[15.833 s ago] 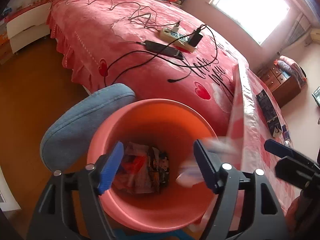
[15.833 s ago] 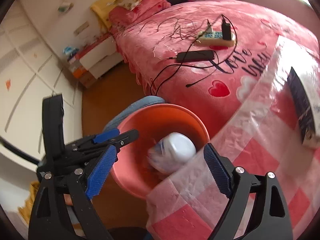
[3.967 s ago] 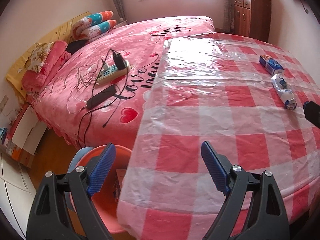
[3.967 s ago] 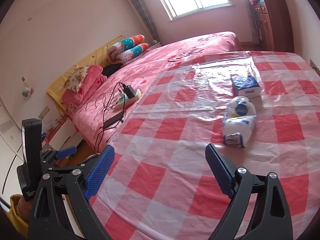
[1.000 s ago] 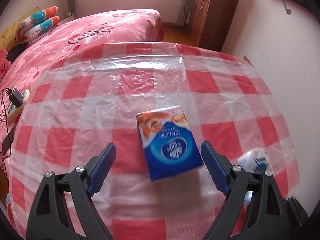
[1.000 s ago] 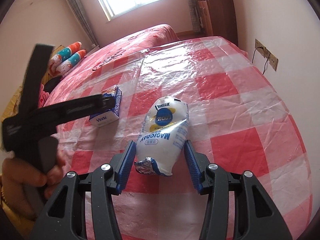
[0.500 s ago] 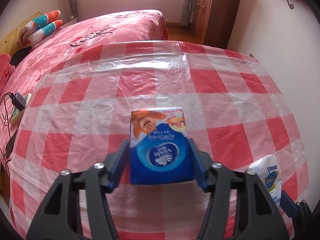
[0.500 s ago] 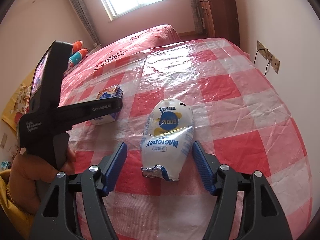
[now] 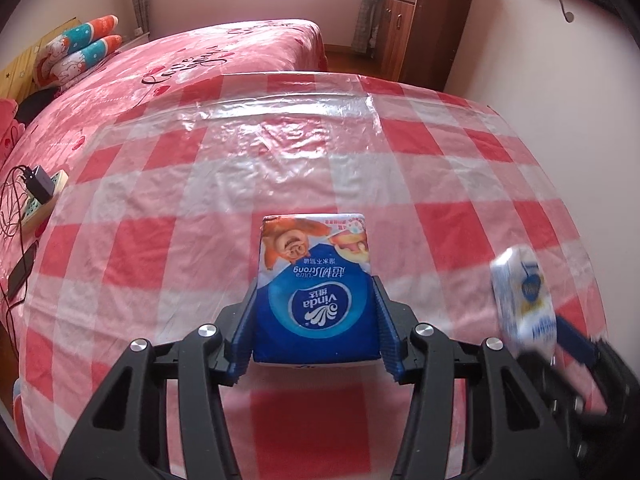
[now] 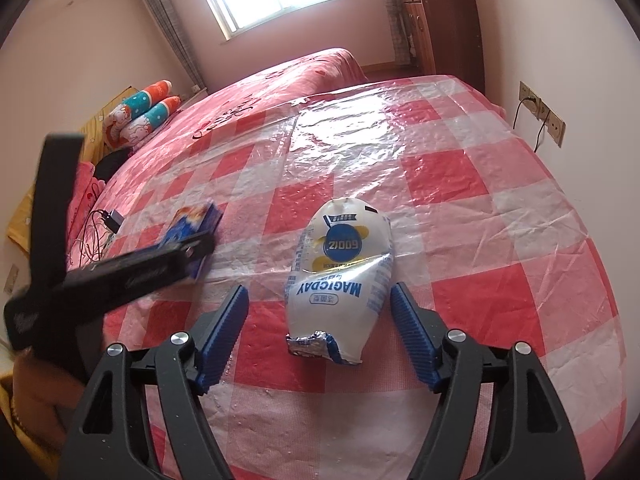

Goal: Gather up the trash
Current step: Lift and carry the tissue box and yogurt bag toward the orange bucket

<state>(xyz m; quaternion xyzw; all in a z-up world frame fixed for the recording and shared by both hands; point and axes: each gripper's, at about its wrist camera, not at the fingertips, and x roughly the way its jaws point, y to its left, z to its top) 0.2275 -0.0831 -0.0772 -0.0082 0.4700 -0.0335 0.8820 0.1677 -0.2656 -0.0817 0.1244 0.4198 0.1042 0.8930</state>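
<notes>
My left gripper (image 9: 315,326) is shut on a blue Vinda tissue pack (image 9: 315,284) and holds it over the red-and-white checked tablecloth (image 9: 192,200). The pack and that gripper also show in the right wrist view (image 10: 192,236), blurred. A white Magicday snack bag (image 10: 340,276) lies on the tablecloth (image 10: 460,184) between the blue pads of my right gripper (image 10: 320,332), which is open with gaps on both sides. The bag shows blurred at the right in the left wrist view (image 9: 524,300).
A pink bed (image 9: 192,64) lies beyond the table with pillows (image 10: 144,116), a power strip (image 9: 40,196) and cables. A wooden cabinet (image 9: 424,16) stands at the back. Wall sockets (image 10: 544,120) are on the right wall.
My left gripper has shut tighter on the tissue pack and lifted it. My right gripper has opened wider around the snack bag, which still lies on the cloth.
</notes>
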